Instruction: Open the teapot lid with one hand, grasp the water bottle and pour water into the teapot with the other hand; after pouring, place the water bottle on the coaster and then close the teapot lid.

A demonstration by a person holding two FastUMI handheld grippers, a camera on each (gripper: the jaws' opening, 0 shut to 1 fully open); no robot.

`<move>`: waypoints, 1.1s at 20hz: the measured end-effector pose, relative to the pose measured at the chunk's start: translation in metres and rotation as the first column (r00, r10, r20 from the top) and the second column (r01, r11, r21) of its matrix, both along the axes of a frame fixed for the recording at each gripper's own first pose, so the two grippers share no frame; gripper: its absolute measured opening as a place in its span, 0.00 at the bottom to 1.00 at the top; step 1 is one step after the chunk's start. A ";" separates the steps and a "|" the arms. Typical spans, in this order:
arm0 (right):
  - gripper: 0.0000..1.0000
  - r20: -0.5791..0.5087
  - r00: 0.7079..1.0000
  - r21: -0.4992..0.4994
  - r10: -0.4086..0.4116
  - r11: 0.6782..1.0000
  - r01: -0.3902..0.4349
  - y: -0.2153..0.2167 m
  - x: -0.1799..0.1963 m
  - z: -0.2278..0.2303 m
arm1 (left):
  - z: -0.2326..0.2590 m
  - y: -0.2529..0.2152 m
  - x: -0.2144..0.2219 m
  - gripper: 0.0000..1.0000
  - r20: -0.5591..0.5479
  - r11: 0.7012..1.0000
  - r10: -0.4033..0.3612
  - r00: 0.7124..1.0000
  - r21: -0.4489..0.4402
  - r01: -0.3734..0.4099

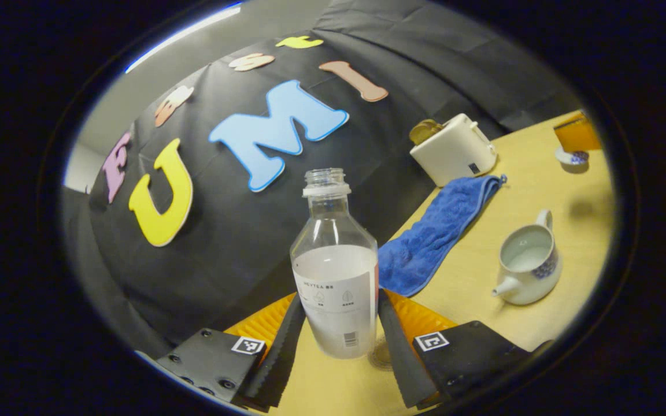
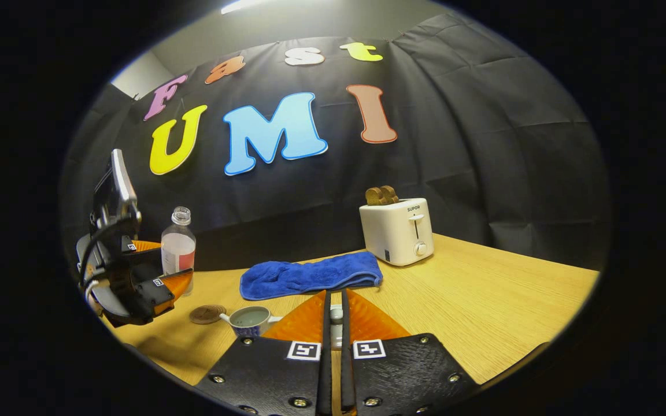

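A: How did the left gripper (image 1: pixel 341 341) stand?

B: Its two fingers were parted to the width of the water bottle (image 1: pixel 336 271) and pressed on its lower sides; the bottle stood upright between them, uncapped and partly filled; in the right gripper view the same bottle (image 2: pixel 178 248) was held above the table (image 2: pixel 483 300) in that gripper (image 2: pixel 165 283), with the round coaster (image 2: pixel 207 314) lying on the wood below and just in front of it.

A: And the right gripper (image 2: pixel 333 323)?

B: Its fingers were drawn almost together, a narrow slot between them; in that slot sat a small pale knob that I took for the teapot lid (image 2: pixel 336 315), pinched on both sides; most of the lid was hidden by the fingers.

A: Where was the teapot?

B: The teapot (image 1: pixel 526 263) sat open on the table, to the right of the bottle in the left gripper view, water showing inside; in the right gripper view it (image 2: pixel 250 319) was just left of the fingers, near the coaster.

A: Anything else on the table?

B: A blue cloth (image 2: pixel 310 276) lay behind the teapot; a white toaster (image 2: pixel 396 231) stood beyond the cloth's right end.
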State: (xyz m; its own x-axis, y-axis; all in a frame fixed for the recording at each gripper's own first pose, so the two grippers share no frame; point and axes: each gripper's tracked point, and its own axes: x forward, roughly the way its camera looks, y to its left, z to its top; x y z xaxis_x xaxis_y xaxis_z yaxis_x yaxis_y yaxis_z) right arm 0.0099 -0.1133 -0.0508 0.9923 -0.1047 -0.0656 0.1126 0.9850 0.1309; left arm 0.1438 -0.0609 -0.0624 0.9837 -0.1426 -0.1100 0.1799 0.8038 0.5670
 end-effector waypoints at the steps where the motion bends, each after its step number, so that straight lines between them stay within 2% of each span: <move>1: 0.06 0.000 1.000 -0.003 -0.002 1.000 0.002 -0.001 0.000 0.000 | -0.004 0.003 0.005 0.88 -0.023 0.997 0.003 1.000 -0.075 -0.005; 3: 0.06 -0.009 1.000 -0.004 0.000 1.000 0.000 0.001 0.001 -0.003 | -0.016 0.003 0.011 0.87 -0.078 0.977 -0.003 0.997 -0.211 -0.014; 6: 0.06 -0.015 1.000 -0.011 0.001 1.000 -0.001 0.002 0.002 -0.005 | -0.029 0.019 0.017 0.87 -0.126 0.941 0.012 0.992 -0.335 -0.054; 10: 0.06 -0.020 1.000 -0.013 0.000 1.000 0.000 0.002 0.002 -0.006 | -0.041 0.028 0.025 0.87 -0.162 0.865 -0.007 0.987 -0.497 -0.076; 11: 0.06 -0.022 1.000 -0.014 0.000 1.000 0.000 0.002 0.002 -0.006 | -0.040 0.030 0.027 0.87 -0.153 0.856 -0.004 0.988 -0.511 -0.076; 14: 0.06 -0.021 1.000 -0.017 -0.004 1.000 0.003 0.001 0.002 -0.006 | -0.043 0.030 0.031 0.87 -0.150 0.855 0.010 0.989 -0.511 -0.086; 20: 0.06 -0.022 1.000 -0.014 0.000 1.000 0.000 0.002 0.002 -0.007 | -0.042 0.029 0.029 0.90 -0.166 0.868 0.020 0.986 -0.487 -0.099; 22: 0.06 -0.024 1.000 -0.013 0.002 1.000 -0.002 0.003 0.002 -0.007 | -0.042 0.031 0.025 1.00 -0.175 0.863 0.024 0.984 -0.493 -0.109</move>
State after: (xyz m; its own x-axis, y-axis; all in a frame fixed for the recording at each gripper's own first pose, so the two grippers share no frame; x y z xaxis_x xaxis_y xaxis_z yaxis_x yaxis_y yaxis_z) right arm 0.0120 -0.1101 -0.0578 0.9907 -0.1036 -0.0877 0.1134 0.9868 0.1157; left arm 0.1684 -0.0303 -0.1040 0.9683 -0.1550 -0.1958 0.1687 0.9841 0.0555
